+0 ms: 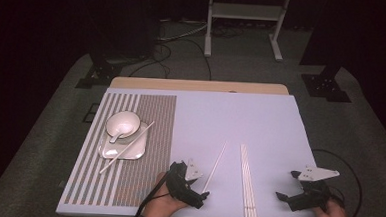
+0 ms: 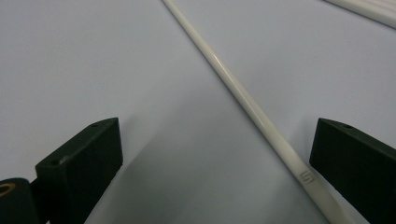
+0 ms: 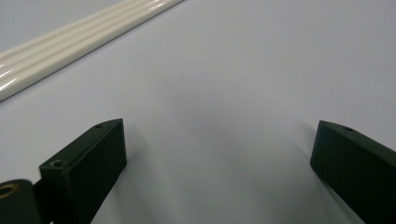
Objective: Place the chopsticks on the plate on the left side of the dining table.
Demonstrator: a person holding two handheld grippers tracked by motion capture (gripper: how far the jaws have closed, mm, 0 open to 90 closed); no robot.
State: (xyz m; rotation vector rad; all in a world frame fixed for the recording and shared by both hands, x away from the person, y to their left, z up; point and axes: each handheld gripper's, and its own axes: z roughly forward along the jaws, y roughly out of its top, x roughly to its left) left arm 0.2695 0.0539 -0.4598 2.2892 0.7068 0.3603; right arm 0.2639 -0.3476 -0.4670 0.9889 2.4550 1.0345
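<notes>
A single white chopstick lies on the lavender mat. My left gripper is open low over its near end, and the stick passes between the jaws close to the right one. A bundle of three white chopsticks lies to the right of it. Further right, my right gripper is open over bare mat, the bundle off to its left, with nothing between its jaws.
A striped placemat covers the table's left part. On it stands a square white plate holding a white bowl with a spoon, and another chopstick leans across the plate. The front table edge is close behind both hands.
</notes>
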